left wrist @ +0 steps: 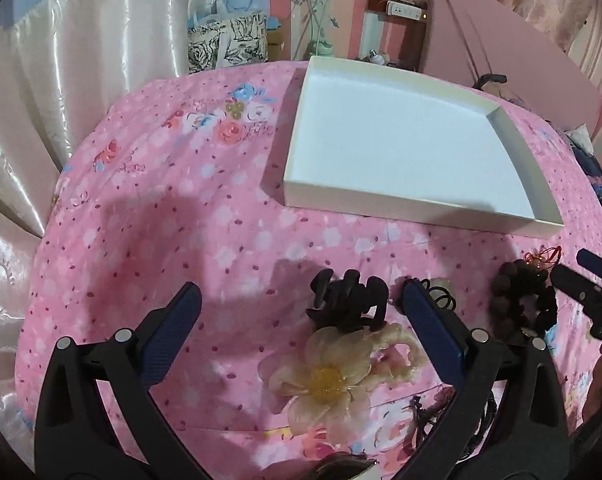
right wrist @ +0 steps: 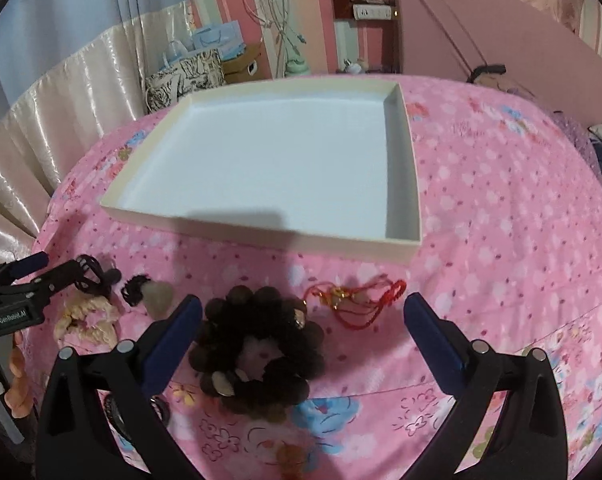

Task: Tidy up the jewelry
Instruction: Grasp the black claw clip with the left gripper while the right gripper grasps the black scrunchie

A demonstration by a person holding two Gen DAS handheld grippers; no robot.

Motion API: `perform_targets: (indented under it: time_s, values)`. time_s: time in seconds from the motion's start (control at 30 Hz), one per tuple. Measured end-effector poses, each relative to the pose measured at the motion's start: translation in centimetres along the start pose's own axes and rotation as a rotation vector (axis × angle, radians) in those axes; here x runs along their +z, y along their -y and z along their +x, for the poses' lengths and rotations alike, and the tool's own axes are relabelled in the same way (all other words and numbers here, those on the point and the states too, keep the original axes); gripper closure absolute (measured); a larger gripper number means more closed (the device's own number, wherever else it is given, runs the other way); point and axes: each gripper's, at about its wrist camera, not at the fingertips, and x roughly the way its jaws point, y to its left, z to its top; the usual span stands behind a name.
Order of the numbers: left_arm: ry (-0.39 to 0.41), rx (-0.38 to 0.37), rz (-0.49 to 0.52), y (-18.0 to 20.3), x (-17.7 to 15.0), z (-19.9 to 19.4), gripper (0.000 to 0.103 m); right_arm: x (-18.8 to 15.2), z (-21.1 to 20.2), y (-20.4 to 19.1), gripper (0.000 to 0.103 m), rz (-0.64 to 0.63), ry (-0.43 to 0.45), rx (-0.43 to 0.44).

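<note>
Beaded bracelet (right wrist: 261,354) between spread jaws, untouched

Both grippers have black plastic arms, silver round rivets and blue textured fingers (left wrist: 433,332).

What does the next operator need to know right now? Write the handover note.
Left gripper: open, holding nothing, over the black claw clip and cream flower clip.
Right gripper: open, holding nothing, over the dark bead bracelet; red cord charm lies beside it.
White box: nothing in it, sits beyond the pieces on the pink floral cloth.
Done: nothing boxed yet.
Left: likely move every piece into the box.
</note>
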Motion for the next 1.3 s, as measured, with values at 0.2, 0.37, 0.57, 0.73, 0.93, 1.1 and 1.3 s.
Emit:
perform_targets:
  time_s: [0.2, 0.37, 0.57, 0.73, 0.93, 1.1, 1.3]
  values:
    - [0.004, 0.028, 0.035, 1.1, -0.9, 0.7, 0.003, -0.9, 1.2, 0.1, 0.019, -0.053, -0.035, -0.018]
    - [-0.010, 0.023, 0.039, 1.3, -0.9, 1.6, 0.003, -1.2, 1.8, 0.1, 0.033, -0.060, -0.065, -0.013]
    - [-0.014, 0.014, 0.017, 1.5, -0.8, 2.2, 0.004, -1.4, 2.0, -0.2, 0.048, -0.068, -0.066, 0.008]
    - [-0.006, 0.015, 0.008, 1.3, -1.2, 2.1, 0.009, -1.5, 2.3, -0.3, 0.066, -0.075, -0.076, 0.030]
    - [-0.023, 0.002, 0.002, 1.3, -1.3, 2.6, 0.019, -1.5, 2.4, -0.3, 0.070, -0.068, -0.071, 0.041]
    - [-0.019, -0.021, 0.006, 1.7, -1.1, 2.7, 0.030, -1.3, 2.0, 0.0, 0.074, -0.065, -0.041, 0.048]
    - [-0.003, -0.027, 0.030, 2.1, -1.4, 2.2, 0.044, -1.0, 1.5, 0.6, 0.085, -0.041, -0.017, 0.090]
